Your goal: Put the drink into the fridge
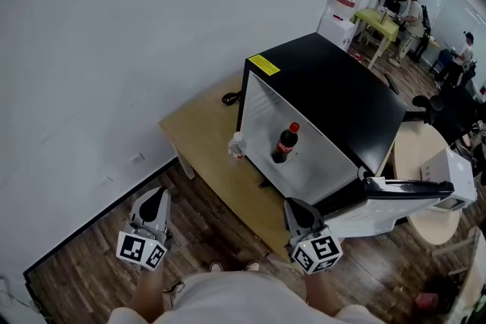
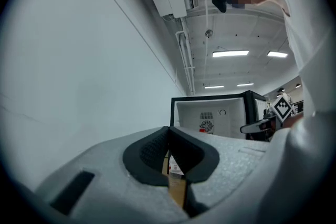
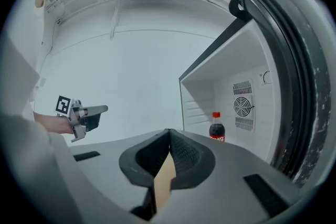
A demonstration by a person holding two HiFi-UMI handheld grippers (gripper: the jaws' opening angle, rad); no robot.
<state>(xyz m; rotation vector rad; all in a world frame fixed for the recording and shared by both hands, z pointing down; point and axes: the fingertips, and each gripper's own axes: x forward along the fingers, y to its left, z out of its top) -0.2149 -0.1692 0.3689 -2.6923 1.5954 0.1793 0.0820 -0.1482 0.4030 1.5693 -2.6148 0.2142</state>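
A cola bottle point(image 1: 286, 143) with a red cap stands upright inside the open black mini fridge point(image 1: 326, 87), also visible in the right gripper view as the bottle point(image 3: 217, 128) against the white back wall. The fridge door point(image 1: 402, 197) hangs open to the right. My left gripper point(image 1: 155, 199) is low at the left over the floor, shut and empty. My right gripper point(image 1: 296, 209) is near the table's front edge below the fridge opening, shut and empty. Each gripper view shows its pads pressed together, left point(image 2: 169, 131) and right point(image 3: 169, 134).
The fridge sits on a wooden table point(image 1: 201, 133) against the white wall. A small pale bottle point(image 1: 237, 146) stands on the table at the fridge's left corner, with a black cable point(image 1: 230, 97) behind. A round table point(image 1: 425, 155) and seated people are at the back right.
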